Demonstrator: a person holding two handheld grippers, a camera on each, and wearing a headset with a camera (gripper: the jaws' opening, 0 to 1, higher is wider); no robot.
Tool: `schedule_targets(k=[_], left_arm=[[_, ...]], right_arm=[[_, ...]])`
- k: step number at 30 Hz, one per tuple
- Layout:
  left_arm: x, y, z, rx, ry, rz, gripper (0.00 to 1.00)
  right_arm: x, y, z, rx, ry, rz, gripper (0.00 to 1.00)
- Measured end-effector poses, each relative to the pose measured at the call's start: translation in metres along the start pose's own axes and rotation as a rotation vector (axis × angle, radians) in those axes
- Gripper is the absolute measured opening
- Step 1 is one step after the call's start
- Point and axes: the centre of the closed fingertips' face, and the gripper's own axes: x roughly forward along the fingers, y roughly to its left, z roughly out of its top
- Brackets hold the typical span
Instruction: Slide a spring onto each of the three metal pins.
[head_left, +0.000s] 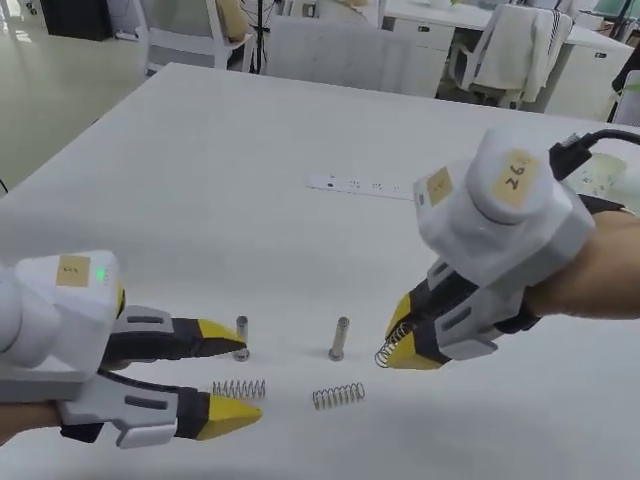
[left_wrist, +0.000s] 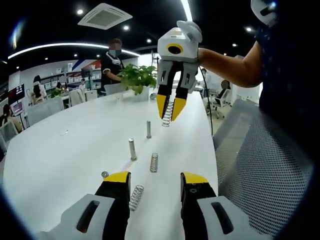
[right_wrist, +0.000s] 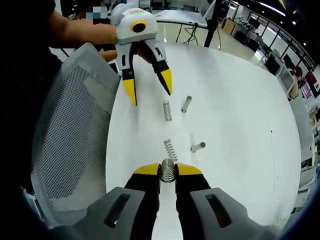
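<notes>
DESK JOB: At a white desk (head_left: 250, 180), a person works two tools on a spring-and-pin task. The right hand-held gripper (head_left: 395, 350), centre-right of the head view, has its yellow tips pressed together on a spring (head_left: 390, 345). It pinches the coil near one end, so the rest hangs free & slanted toward the desk, prob. so the open end can be led over a pin.

The left hand-held gripper (head_left: 253, 378), lower left, is spread wide w/ nothing in it. Its tips sit either side of a second spring (head_left: 238, 389) lying flat, and it looks lined up to take that one.

A third spring (head_left: 338, 396) lies bottom centre, just below the middle pin (head_left: 340, 338), which stands upright & bare. A shorter-looking pin (head_left: 241, 335) stands just beside the upper tip of the left hand-held gripper, also bare. In the left gripper view a far pin (left_wrist: 148, 129) stands almost under the held spring, likely its target.

No pin carries a spring, so the job looks to be at its start: 1 spring lifted, 2 on the desk.

Writing: a yellow sticker (head_left: 515, 175) on the right unit reads "26". A smaller sticker (head_left: 438, 185) beside it & a tag (head_left: 72, 270) on the left unit are too blurred to read. Same for the marks on a white strip (head_left: 360, 185) upper centre.
</notes>
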Motion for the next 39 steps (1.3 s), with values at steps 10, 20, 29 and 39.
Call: schedule_targets(k=[10, 20, 29, 39], left_arm=[[-0.013, 0.01, -0.008, -0.039, -0.009, 0.057, 0.38], [-0.022, 0.016, -0.015, -0.076, -0.017, 0.106, 0.43], [-0.023, 0.015, -0.018, -0.098, -0.022, 0.124, 0.46], [-0.023, 0.014, -0.022, -0.11, -0.016, 0.13, 0.48]], right_arm=[[-0.008, -0.014, -0.012, 0.025, 0.024, -0.027, 0.09], [-0.019, -0.029, -0.021, 0.038, 0.05, -0.057, 0.09], [-0.024, -0.044, -0.033, 0.038, 0.101, -0.082, 0.09], [-0.025, -0.058, -0.059, 0.046, 0.182, -0.104, 0.09]])
